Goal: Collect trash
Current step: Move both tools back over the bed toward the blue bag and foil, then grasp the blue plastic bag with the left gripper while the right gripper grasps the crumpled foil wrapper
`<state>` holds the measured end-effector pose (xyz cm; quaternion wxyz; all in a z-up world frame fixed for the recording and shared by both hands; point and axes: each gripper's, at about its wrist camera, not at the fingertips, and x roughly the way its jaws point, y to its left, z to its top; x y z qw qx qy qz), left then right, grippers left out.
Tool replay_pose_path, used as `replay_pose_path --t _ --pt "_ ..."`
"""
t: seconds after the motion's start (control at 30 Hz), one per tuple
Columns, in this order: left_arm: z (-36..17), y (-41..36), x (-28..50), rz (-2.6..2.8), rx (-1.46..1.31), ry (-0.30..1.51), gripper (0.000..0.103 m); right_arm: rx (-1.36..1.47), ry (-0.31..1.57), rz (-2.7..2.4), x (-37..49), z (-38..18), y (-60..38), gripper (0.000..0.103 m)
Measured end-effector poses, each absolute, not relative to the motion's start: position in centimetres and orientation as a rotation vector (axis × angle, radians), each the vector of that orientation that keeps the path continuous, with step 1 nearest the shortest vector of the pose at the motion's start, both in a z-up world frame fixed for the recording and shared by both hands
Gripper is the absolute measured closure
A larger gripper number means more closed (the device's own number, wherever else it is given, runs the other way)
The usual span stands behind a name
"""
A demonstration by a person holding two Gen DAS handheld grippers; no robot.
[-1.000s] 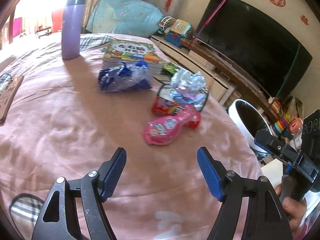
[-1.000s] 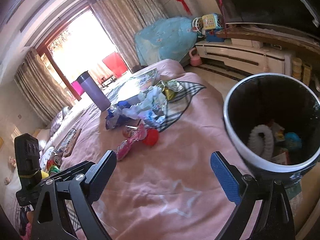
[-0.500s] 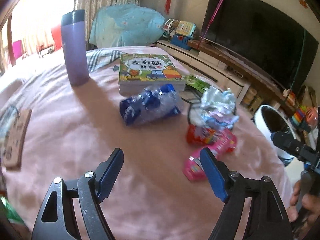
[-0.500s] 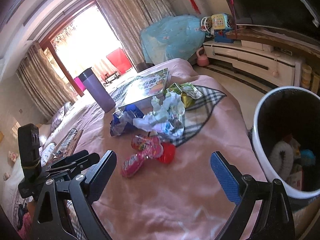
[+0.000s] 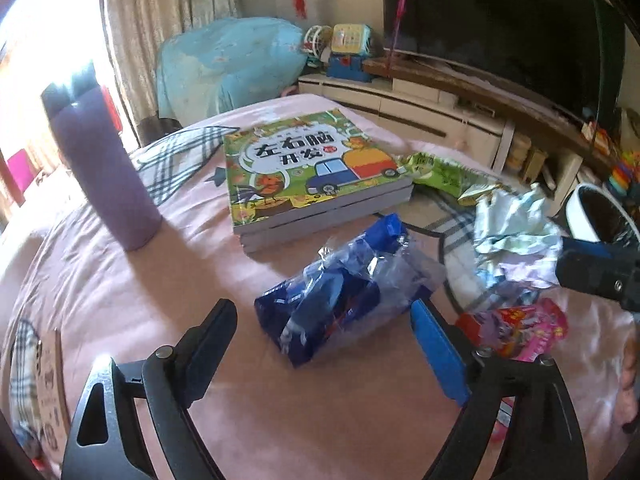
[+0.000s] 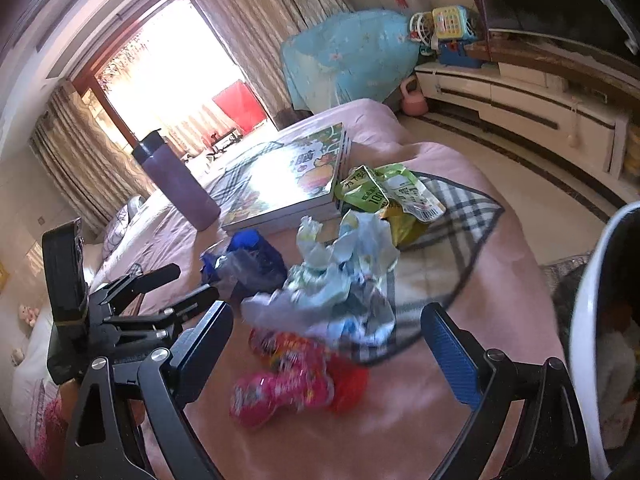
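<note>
Trash lies on a pink bedspread (image 5: 120, 300). A blue and clear plastic bag (image 5: 344, 292) lies just ahead of my open, empty left gripper (image 5: 324, 340). It also shows in the right wrist view (image 6: 244, 264). A crumpled pale wrapper (image 6: 340, 284) lies ahead of my open, empty right gripper (image 6: 328, 340), with a pink and red snack packet (image 6: 296, 380) between its fingers. A green packet (image 6: 388, 192) lies beyond. The white trash bin (image 6: 588, 340) stands at the right.
A purple flask (image 5: 104, 176) stands upright at the back left. A stack of picture books (image 5: 312, 176) lies behind the trash. A TV cabinet (image 5: 460, 120) and toys line the far wall. The bed's edge drops off to the right.
Both grippers have moved forward toward the trash. The blue bag now lies close in front of the left gripper, and the pink packet lies between the right fingers. The bin has slid to the right edge.
</note>
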<state>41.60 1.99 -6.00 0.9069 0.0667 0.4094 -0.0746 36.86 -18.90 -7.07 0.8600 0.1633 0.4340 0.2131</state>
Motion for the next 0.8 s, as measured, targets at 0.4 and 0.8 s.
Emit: replay_pose_path --t 0.4,0.8 --pt "-7.9 2.2 43.2 -0.214 0.039 0.903 0.059 0.318 0.957 0.445 37.8 -8.6 -18.4 0.096" --pt "-4.4 2.5 34.1 -0.202 -0.155 0.864 0.065 0.335 0.911 0.503 32.5 -6.4 -20.1 0.100"
